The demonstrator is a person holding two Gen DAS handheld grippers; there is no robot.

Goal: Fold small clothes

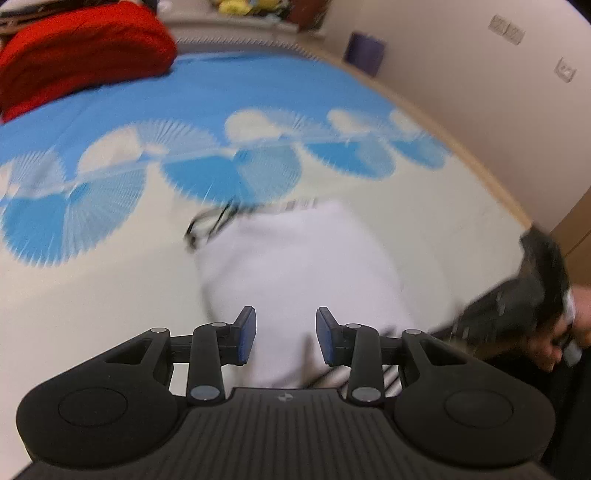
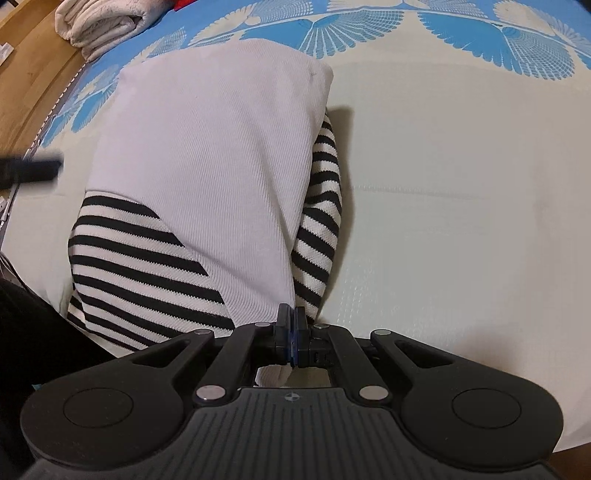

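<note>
Lying folded, white garment (image 2: 207, 155), striped sleeves

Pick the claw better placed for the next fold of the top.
Right, probably. The right claw is shut on the near edge of the top, ready to carry it over. The left claw is open, empty, above the cloth.

Black ribbed left gripper (image 1: 285, 334) and right gripper (image 2: 293, 341), blue-padded fingers (image 1: 246, 334), silver pivot screws.

Bed (image 2: 461, 221) spread with a cream sheet printed in blue fans, white garment with striped sleeves (image 2: 207, 177) laid flat on it, folded cream towel (image 2: 103, 22) beyond the garment, red bundle (image 1: 81, 51) at the far edge
</note>
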